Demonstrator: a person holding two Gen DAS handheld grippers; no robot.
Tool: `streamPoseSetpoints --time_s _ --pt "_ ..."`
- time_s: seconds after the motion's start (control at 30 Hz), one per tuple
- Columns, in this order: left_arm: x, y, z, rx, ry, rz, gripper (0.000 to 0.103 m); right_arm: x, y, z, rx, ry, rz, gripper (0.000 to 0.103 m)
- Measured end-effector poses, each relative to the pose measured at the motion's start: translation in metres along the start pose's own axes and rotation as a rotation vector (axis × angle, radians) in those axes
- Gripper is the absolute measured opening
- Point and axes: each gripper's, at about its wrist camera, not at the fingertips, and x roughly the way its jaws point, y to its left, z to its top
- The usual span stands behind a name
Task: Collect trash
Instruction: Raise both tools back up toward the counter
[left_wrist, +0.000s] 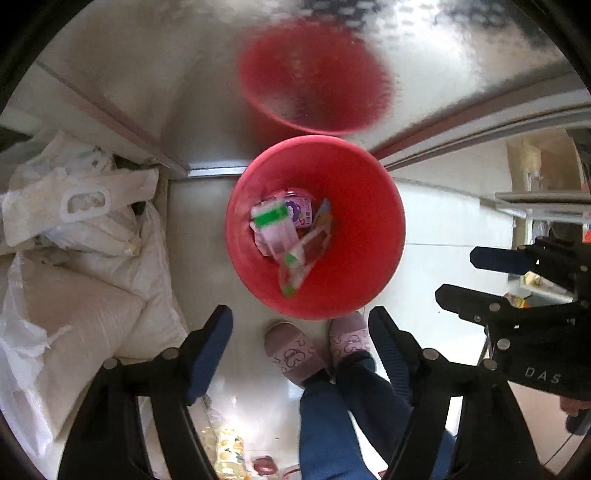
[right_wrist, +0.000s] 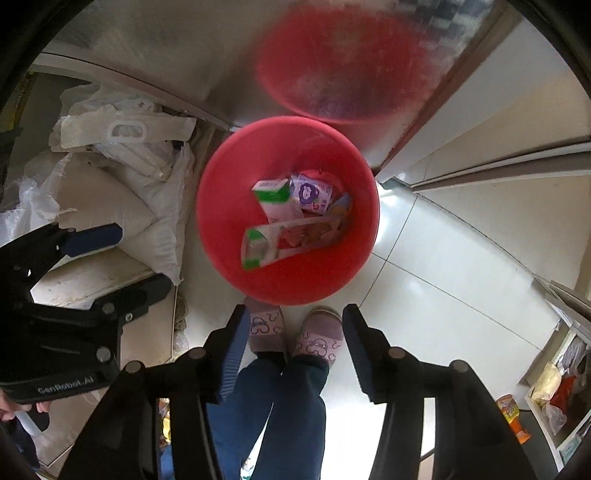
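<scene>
below both claws: red bin (left_wrist: 314, 225) holding cartons (left_wrist: 280, 218)
left claw (left_wrist: 301, 343): apart, empty
right claw (right_wrist: 295, 343): apart, empty
tip: release only above the bin's middle

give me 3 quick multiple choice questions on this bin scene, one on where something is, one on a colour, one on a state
1. Where do the white sacks lie in the left wrist view?
A. left of the bin
B. inside the bin
C. right of the bin

2. What colour is the bin?
A. blue
B. red
C. grey

3. How does the left gripper stand?
A. shut on a carton
B. shut, empty
C. open, empty

Answers:
1 A: the white sacks are piled left of the bin.
2 B: its wall is red.
3 C: the left gripper shows parted jaws, nothing between.
</scene>
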Motion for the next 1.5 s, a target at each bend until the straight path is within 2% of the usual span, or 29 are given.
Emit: streamPoseSetpoints --time_s 0.07,0.2,0.27,0.4,0.53,0.67,0.73,0.97,1.07,1.27,1.37,1.5 --pt "-0.002 0.003 -0.001 -0.023 0.003 -0.018 0.074 -0.008 0.004 -0.003 -0.011 -0.033 -0.019 0.05" --pt "-0.016 0.001 -0.007 -0.018 -0.022 0.004 0.074 -0.025 0.009 -0.008 -0.021 -0.101 -0.039 0.05" --pt "-0.026 -0.001 -0.01 -0.024 -0.03 0.019 0.082 -0.033 0.012 -0.011 -0.016 -0.123 -0.04 0.05" --pt "-0.056 0.0 -0.016 -0.07 -0.079 -0.007 0.082 -0.051 0.016 -0.017 -0.022 -0.144 -0.053 0.05" --pt "-0.091 -0.006 -0.024 -0.082 -0.128 0.022 0.085 -0.079 0.023 -0.028 -0.031 -0.19 -0.058 0.05" --pt "-0.126 -0.01 -0.033 -0.113 -0.161 0.022 0.085 -0.111 0.032 -0.039 -0.046 -0.23 -0.065 0.061" --pt "-0.145 -0.013 -0.038 -0.125 -0.178 0.009 0.085 -0.128 0.037 -0.045 -0.054 -0.242 -0.072 0.063" --pt "-0.226 -0.036 -0.065 -0.111 -0.248 0.049 0.087 -0.191 0.05 -0.068 -0.076 -0.316 -0.068 0.066" --pt "-0.263 -0.047 -0.078 -0.113 -0.278 0.049 0.088 -0.228 0.053 -0.083 -0.049 -0.389 -0.082 0.081" --pt "-0.326 -0.065 -0.099 -0.114 -0.337 0.097 0.091 -0.291 0.067 -0.111 -0.06 -0.475 -0.085 0.085" --pt "-0.351 -0.07 -0.106 -0.107 -0.362 0.094 0.091 -0.315 0.077 -0.12 -0.091 -0.516 -0.112 0.086" --pt "-0.386 -0.078 -0.115 -0.093 -0.404 0.132 0.091 -0.342 0.086 -0.129 -0.116 -0.574 -0.132 0.089"
